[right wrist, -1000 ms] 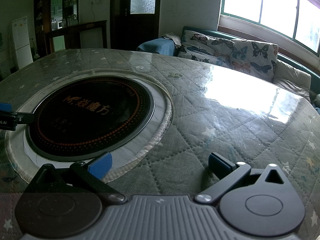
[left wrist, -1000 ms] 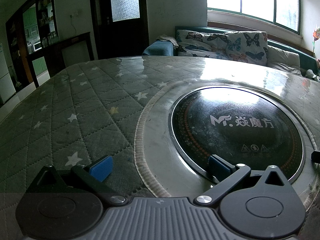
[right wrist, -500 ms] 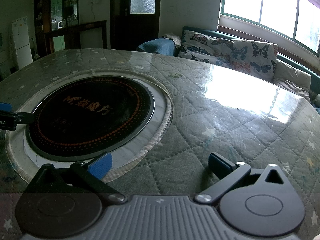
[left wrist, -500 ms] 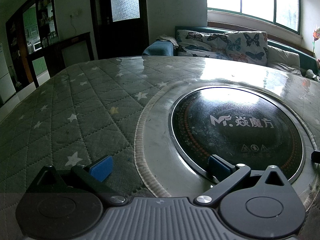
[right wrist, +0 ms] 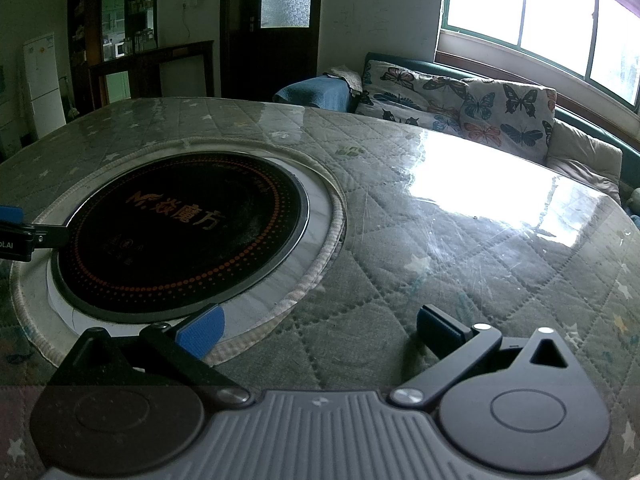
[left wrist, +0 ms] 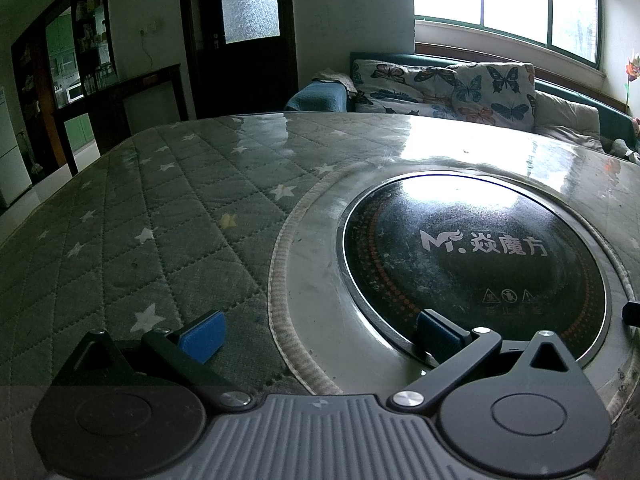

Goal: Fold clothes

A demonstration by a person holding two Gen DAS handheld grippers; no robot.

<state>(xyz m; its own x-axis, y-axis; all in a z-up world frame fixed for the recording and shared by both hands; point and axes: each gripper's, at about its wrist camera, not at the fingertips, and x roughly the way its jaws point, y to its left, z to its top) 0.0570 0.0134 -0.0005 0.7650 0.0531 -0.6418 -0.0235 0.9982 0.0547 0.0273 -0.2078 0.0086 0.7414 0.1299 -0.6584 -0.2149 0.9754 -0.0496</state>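
both empty: left gripper [left wrist: 318,330] and right gripper [right wrist: 318,326], jaws spread wide over quilted star-print table cover [left wrist: 152,240] around black round cooktop [right wrist: 180,232]. no clothes visible.

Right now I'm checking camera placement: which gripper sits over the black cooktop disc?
The left gripper: its right finger overlaps the black cooktop disc. The right gripper sits beside the disc, over the quilted table cover.
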